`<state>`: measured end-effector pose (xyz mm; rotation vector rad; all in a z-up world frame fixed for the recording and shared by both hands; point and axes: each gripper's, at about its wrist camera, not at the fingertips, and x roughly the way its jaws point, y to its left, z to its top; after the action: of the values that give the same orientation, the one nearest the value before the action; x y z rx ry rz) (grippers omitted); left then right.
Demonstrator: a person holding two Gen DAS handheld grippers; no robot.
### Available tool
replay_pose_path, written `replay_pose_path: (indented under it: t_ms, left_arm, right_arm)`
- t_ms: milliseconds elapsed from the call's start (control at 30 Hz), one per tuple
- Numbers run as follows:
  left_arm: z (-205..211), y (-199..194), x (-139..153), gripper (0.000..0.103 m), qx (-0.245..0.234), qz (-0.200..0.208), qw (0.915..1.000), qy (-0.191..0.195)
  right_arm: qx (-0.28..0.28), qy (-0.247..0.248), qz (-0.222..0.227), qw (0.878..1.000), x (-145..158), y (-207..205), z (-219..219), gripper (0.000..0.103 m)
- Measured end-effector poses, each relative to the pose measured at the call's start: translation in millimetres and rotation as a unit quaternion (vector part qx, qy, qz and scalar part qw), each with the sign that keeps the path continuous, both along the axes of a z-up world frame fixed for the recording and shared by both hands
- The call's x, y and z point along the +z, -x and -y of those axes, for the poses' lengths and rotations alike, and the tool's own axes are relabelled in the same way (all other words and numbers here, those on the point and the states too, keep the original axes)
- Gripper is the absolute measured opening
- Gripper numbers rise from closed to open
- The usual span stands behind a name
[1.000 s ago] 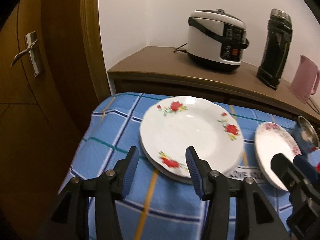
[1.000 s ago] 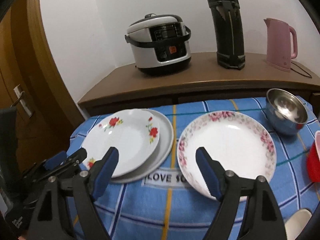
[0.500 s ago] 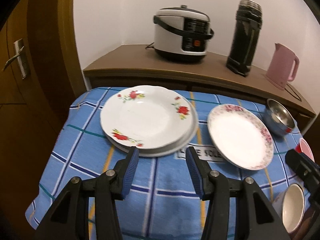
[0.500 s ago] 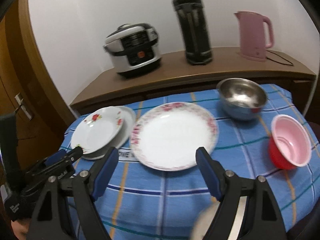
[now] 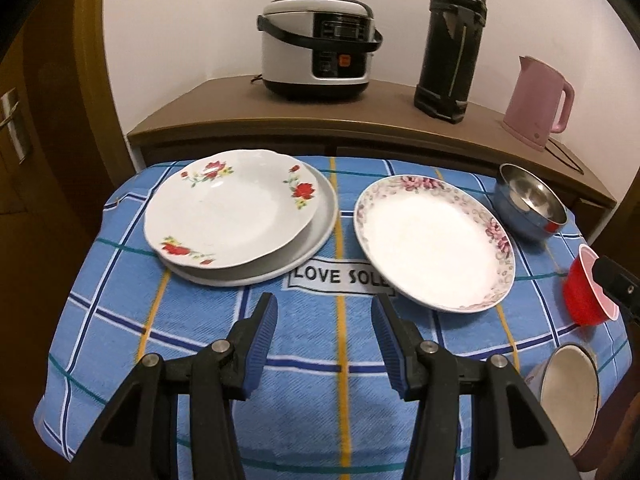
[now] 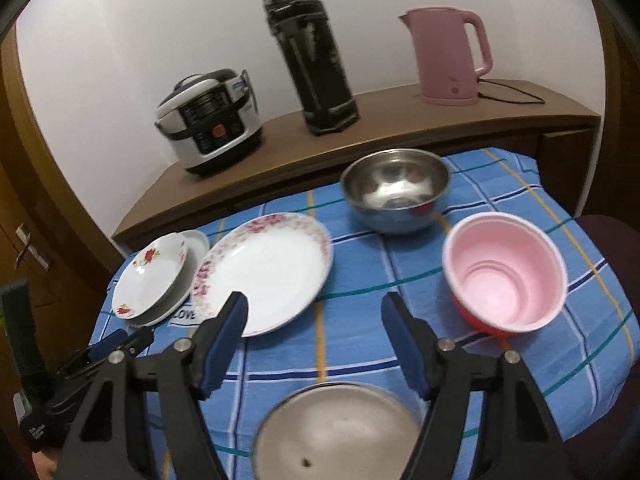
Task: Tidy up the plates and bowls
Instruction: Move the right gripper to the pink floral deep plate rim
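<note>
On a blue checked tablecloth [image 5: 320, 380], a red-flowered plate [image 5: 228, 212] rests on a plain plate [image 5: 320, 224], beside a pink-flowered plate [image 5: 432, 244]. The left gripper [image 5: 324, 320] hovers unclenched and empty. The right gripper [image 6: 314, 320] is closing on nothing, above a beige bowl [image 6: 336, 432], near a pink bowl [image 6: 504, 276] and steel bowl [image 6: 396, 190].

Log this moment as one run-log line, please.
phase: approach | left gripper: open, empty | right gripper: closing, nothing between fingers, above white bowl | red-flower plate: stacked on plain plate | pink-rimmed plate: unstacked
</note>
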<state>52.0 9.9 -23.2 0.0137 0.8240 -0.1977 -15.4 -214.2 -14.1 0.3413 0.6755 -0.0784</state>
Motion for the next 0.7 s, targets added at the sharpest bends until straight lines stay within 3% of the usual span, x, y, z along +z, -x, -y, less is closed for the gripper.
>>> replay_pose_path:
  t_ms: [100, 200, 400, 533, 700]
  left_arm:
    - [7, -11, -1, 0.052, -0.002, -0.008, 1.0000, -0.001]
    - [13, -24, -3, 0.052, -0.003, -0.015, 0.9999, 0.000]
    - [20, -51, -14, 0.052, 0.005, -0.046, 0.9987, 0.020]
    - [26, -65, -18, 0.052, 0.011, -0.054, 0.9984, 0.014]
    - [27, -79, -22, 0.052, 0.020, -0.062, 0.9978, 0.012]
  right_arm:
    - [0.007, -0.020, -0.018, 1.000, -1, -8, 15, 0.069]
    - [0.023, -0.023, -0.049, 0.998, -5, -23, 23, 0.058]
    - [0.068, -0.012, -0.099, 0.993, -10, -62, 24, 0.058]
    - [0.095, -0.033, -0.144, 0.984, -23, -91, 30, 0.053]
    - [0.108, -0.015, -0.177, 0.978, -37, -119, 32, 0.049]
